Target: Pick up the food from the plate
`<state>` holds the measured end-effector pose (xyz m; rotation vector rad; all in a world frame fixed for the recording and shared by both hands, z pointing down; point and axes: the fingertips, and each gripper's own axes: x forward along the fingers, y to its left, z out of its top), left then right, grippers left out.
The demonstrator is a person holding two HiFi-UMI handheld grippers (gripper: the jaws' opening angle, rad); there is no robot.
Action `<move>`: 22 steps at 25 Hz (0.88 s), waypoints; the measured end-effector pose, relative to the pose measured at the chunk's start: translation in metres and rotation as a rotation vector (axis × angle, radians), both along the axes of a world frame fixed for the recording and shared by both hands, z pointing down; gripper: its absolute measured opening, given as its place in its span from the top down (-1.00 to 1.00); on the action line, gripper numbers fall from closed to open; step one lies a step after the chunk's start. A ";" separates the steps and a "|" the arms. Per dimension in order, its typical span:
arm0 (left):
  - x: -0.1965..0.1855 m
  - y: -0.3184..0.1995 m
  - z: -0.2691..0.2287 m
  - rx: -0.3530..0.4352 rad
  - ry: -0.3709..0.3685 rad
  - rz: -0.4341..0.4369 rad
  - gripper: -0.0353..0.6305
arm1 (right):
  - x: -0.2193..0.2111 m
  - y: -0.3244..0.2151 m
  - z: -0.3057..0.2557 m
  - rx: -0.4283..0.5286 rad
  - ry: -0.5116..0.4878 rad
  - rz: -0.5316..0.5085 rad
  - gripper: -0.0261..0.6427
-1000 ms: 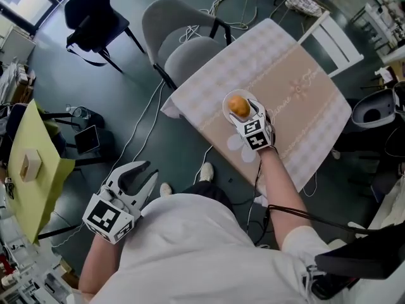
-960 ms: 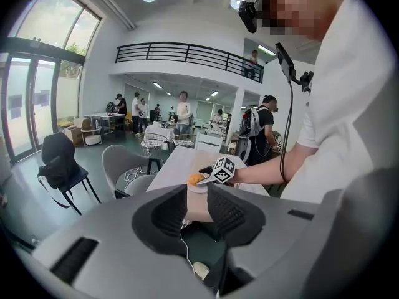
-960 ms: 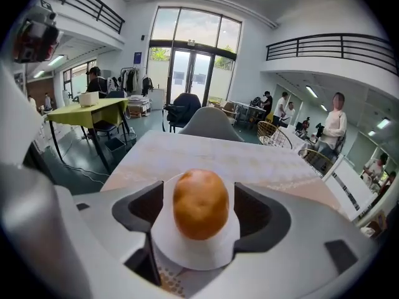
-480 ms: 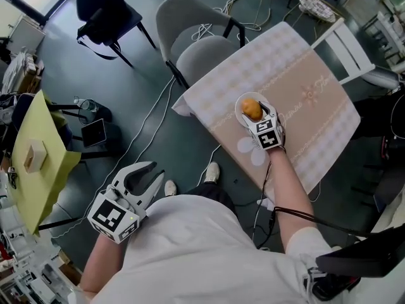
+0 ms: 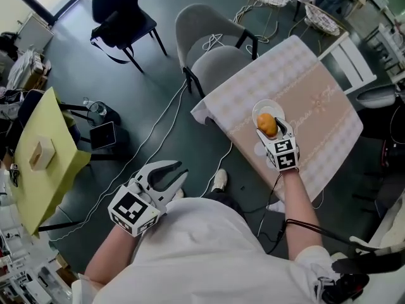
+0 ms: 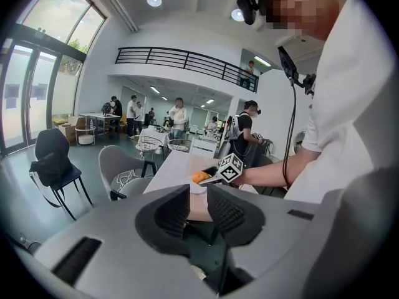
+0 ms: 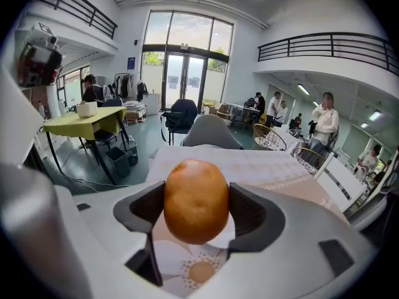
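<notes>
An orange, rounded piece of food (image 5: 267,125) (image 7: 196,201) sits between the jaws of my right gripper (image 5: 270,127) (image 7: 196,209), which is shut on it. It is held over the near edge of a small white plate (image 5: 266,108) (image 7: 231,228) on the beige checked tablecloth (image 5: 316,100). My left gripper (image 5: 168,173) (image 6: 198,209) hangs low at the person's left side, far from the table, open with nothing between its pads. In the left gripper view the food (image 6: 200,177) shows small in the distance.
A grey chair (image 5: 215,62) stands at the table's far-left side and a black chair (image 5: 123,8) beyond it. A yellow-green table (image 5: 38,170) carrying a small box (image 5: 41,152) is at the left. Cables trail over the dark floor (image 5: 164,119). A white chair (image 5: 345,52) stands at the right.
The food now sits nearer the plate's near edge than before, still in the right gripper. The head camera's view has shifted. The left gripper stays low at the side.
</notes>
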<state>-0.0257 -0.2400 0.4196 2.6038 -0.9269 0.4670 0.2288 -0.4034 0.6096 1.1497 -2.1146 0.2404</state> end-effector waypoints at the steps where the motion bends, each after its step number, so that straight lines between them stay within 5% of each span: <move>1: -0.003 0.003 0.000 0.004 0.007 0.013 0.61 | -0.004 0.007 -0.007 0.010 -0.004 0.007 -0.08; 22: -0.098 0.095 0.004 0.045 0.109 0.223 0.87 | -0.136 0.190 -0.143 0.164 -0.120 0.138 -0.08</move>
